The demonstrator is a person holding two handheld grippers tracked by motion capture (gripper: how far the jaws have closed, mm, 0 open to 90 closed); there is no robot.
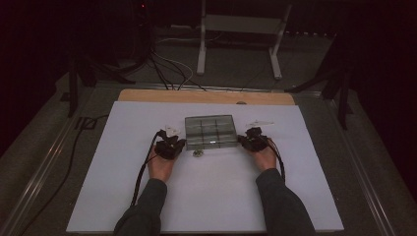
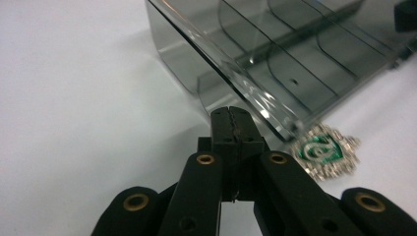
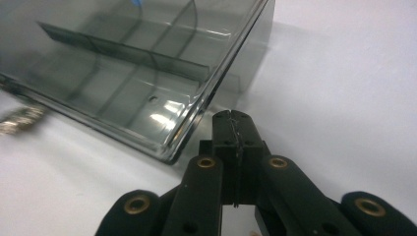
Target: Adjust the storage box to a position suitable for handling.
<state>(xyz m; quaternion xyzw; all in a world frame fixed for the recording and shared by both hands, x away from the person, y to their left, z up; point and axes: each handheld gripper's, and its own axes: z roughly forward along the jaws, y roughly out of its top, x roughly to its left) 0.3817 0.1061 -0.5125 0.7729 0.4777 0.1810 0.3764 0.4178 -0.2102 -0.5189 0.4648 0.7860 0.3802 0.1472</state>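
A smoky clear plastic box (image 1: 210,132) with inner dividers sits on the white sheet (image 1: 123,196) at mid-table. My left gripper (image 1: 181,143) is shut and empty, its tip at the box's left near corner (image 2: 275,123). My right gripper (image 1: 242,139) is shut and empty too, its tip beside the box's right near corner (image 3: 172,147). A green and silver jewelled brooch (image 2: 324,153) lies on the sheet just in front of the box (image 2: 275,59), right of the left gripper (image 2: 233,114). The right gripper (image 3: 232,118) has the box (image 3: 123,73) to its left.
The white sheet covers a wooden board (image 1: 206,96) on a grey floor. Two small pale items lie by the box, one at its left (image 1: 169,129) and one at its right (image 1: 260,122). Cables (image 1: 167,69) and a white stand (image 1: 241,24) are beyond the board.
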